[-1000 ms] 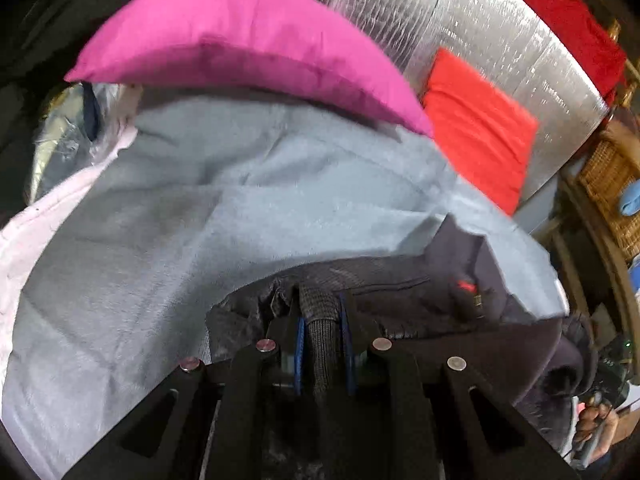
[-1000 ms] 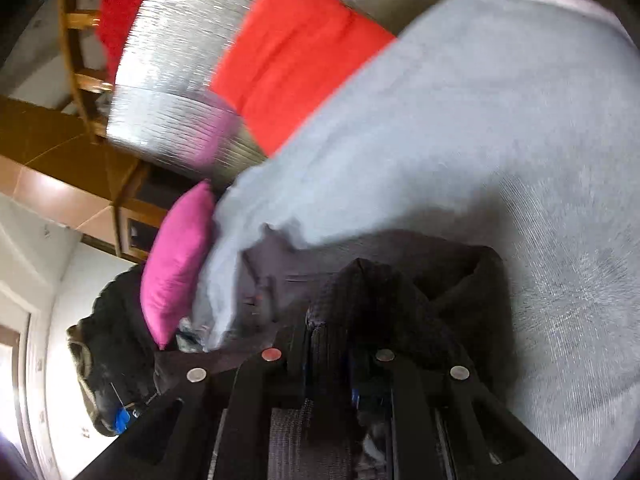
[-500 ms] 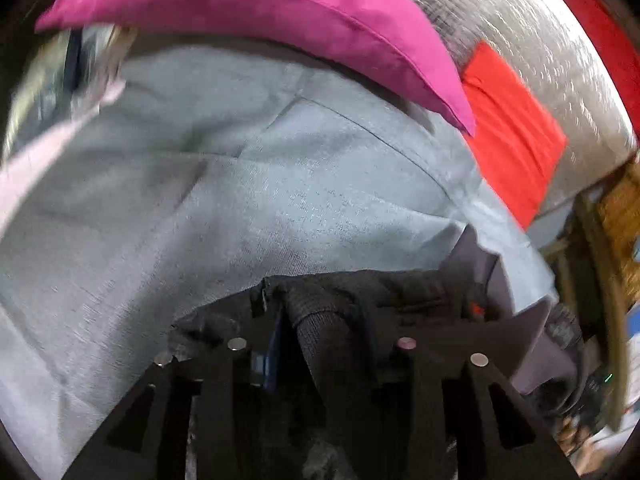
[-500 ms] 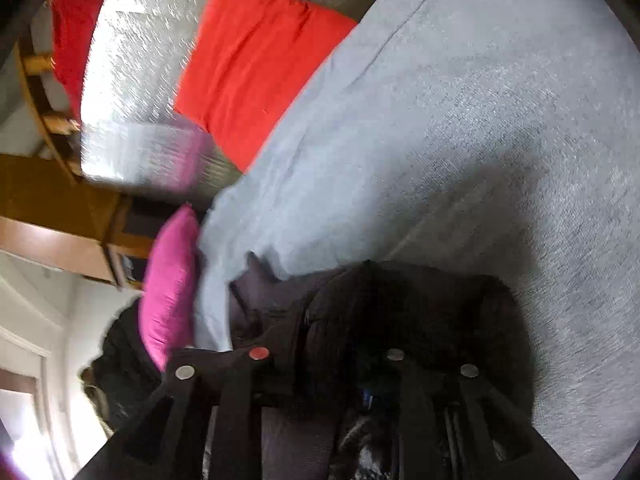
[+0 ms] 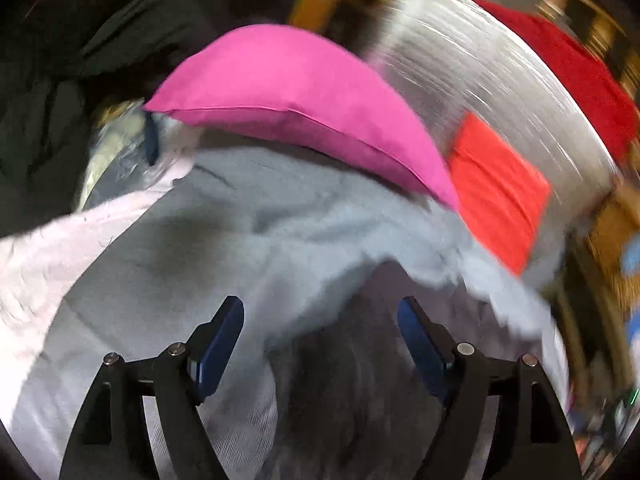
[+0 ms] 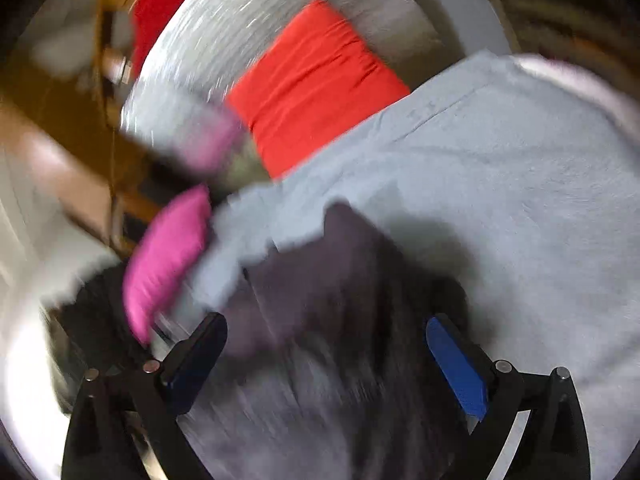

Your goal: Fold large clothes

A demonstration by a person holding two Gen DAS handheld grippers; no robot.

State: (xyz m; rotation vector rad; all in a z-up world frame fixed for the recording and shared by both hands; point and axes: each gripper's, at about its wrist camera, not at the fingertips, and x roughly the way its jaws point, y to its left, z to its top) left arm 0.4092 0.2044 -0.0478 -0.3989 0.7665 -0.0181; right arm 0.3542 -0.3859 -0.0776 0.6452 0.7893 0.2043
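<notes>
A dark grey-black garment (image 5: 360,364) lies bunched on the light grey bedsheet (image 5: 240,248), blurred by motion. My left gripper (image 5: 320,312) hovers just above it, its jaws opening wide, blue pads (image 5: 218,344) clear of the cloth. In the right wrist view the same dark garment (image 6: 332,300) spreads below my right gripper (image 6: 326,332), whose jaws are also opening, with the blue pads (image 6: 456,364) far apart and nothing pressed between them.
A magenta pillow (image 5: 296,104) rests at the head of the bed, with a red cushion (image 5: 496,188) beside it against a silver foil panel (image 5: 480,92). White cloth (image 5: 60,248) lies at the left. Wooden furniture (image 6: 60,152) stands past the bed.
Both grippers have let go of the dark garment's ribbed edge and spread their jaws wide. Both have lifted back from the cloth, and the garment now lies loose on the sheet.
</notes>
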